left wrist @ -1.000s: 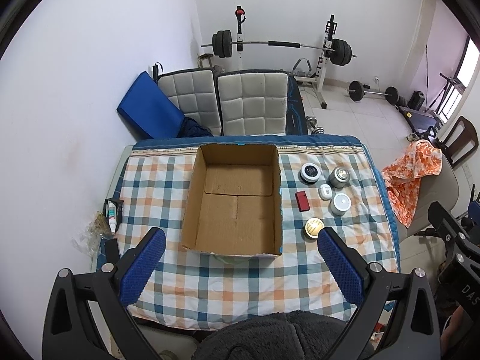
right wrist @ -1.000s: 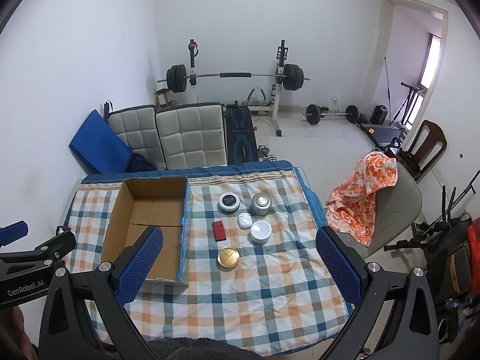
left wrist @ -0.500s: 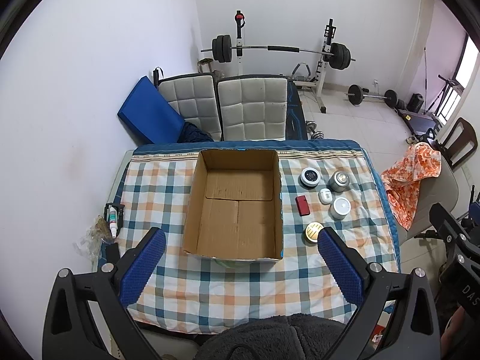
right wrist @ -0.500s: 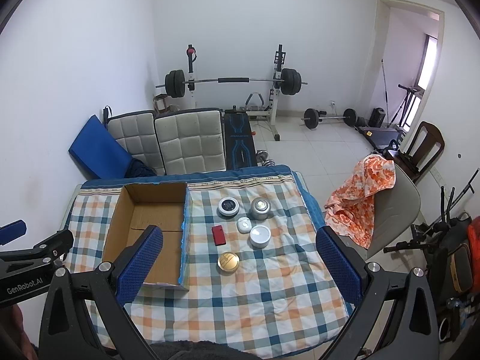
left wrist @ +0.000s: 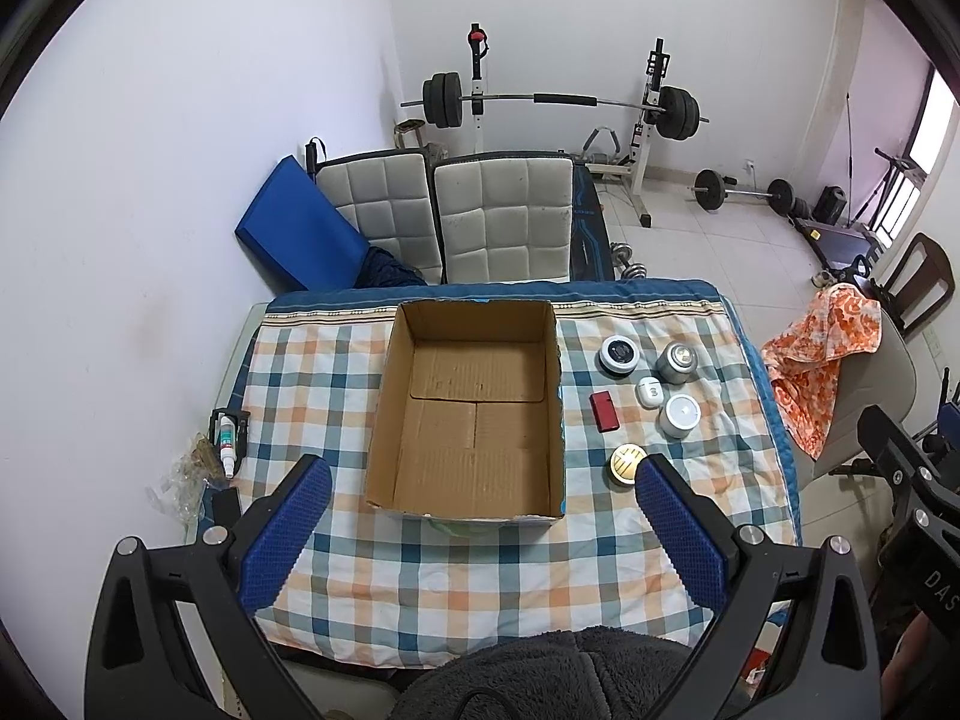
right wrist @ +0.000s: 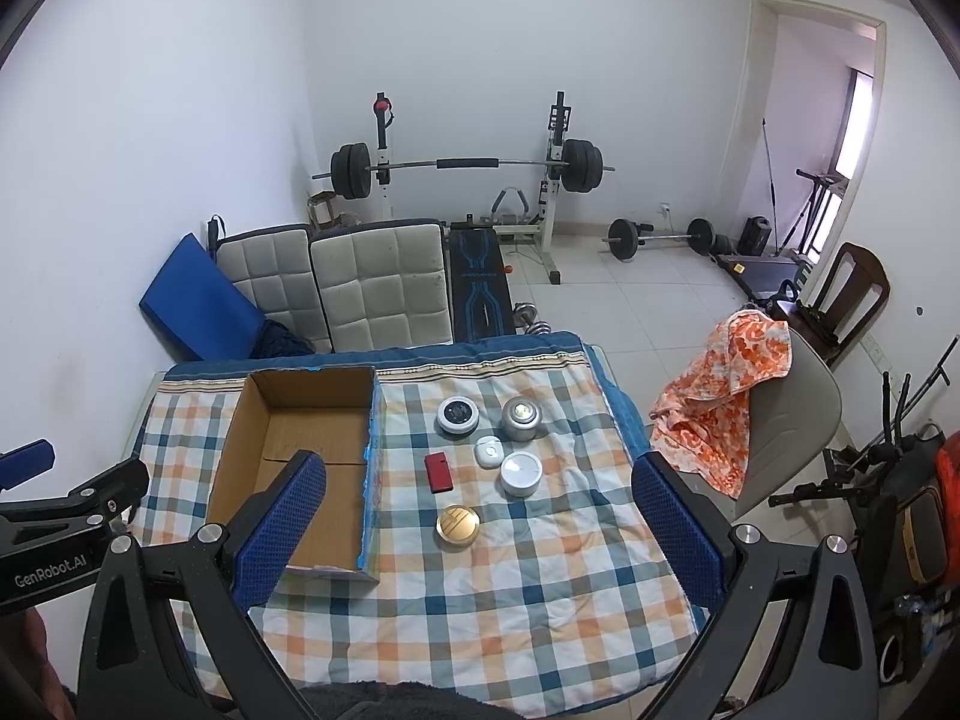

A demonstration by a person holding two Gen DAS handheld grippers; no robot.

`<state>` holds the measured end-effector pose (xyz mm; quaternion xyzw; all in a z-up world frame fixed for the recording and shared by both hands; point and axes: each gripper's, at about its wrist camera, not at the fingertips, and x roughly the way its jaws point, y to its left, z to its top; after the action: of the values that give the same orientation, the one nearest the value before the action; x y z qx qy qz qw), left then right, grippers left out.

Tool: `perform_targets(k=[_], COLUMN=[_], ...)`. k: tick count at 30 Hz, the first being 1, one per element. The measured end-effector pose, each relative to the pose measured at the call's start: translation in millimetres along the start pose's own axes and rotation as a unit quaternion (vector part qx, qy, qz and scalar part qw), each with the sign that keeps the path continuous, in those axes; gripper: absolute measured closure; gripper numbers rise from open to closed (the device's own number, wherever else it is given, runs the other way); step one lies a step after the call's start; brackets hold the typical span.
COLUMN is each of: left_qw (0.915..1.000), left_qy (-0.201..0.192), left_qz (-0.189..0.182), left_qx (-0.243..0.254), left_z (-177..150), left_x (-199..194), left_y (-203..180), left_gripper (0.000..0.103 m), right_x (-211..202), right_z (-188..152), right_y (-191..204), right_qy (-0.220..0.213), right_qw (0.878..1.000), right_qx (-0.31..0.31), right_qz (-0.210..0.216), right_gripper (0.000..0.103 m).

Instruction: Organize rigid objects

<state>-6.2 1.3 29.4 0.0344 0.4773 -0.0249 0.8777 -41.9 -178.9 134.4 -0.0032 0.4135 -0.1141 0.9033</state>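
Cardboard box (left wrist: 474, 414): on checked desk (left wrist: 420, 594), nothing inside.
Small tins and cases: grouped right of box, including gold tin (right wrist: 457, 526).
Left gripper (left wrist: 474, 516): released, holding nothing.
Right gripper (right wrist: 474, 516): released, holding nothing.

Open-topped box (left wrist: 474, 414), items (right wrist: 521, 474) well apart

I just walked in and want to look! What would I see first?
A big open cardboard box sits on the checked tablecloth, with nothing inside. Right of it lies a cluster of little round tins and a red case. Behind the table stands a barbell rack.
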Motion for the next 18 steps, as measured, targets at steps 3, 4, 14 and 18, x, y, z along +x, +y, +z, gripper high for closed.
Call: perform_targets(k=[3, 4, 14, 18], left_qw=[1.0, 1.0, 0.9999, 0.9996], left_qy=[0.0, 0.0, 0.01, 0.026], left_qz=[-0.001, 0.0, 0.0, 0.005], left_qx=[0.001, 0.002, 0.001, -0.013], left_z=[-1, -1, -4, 4], left_x=[-1, -1, 9, 38], left_y=[-1, -2, -10, 0], left_gripper=[0.0, 0.0, 0.0, 0.0], right_x=[0, 0, 3, 25], right_z=[0, 1, 0, -4], right_y=[1, 1, 1, -5], right_qy=[-0.001, -0.001, 0.008, 0.025], right_qw=[1.0, 1.0, 1.0, 1.0], right_qx=[0.001, 0.001, 0.009, 0.016], right_qz=[0.001, 0.001, 0.008, 0.01], right_gripper=[0.0, 0.0, 0.0, 0.0])
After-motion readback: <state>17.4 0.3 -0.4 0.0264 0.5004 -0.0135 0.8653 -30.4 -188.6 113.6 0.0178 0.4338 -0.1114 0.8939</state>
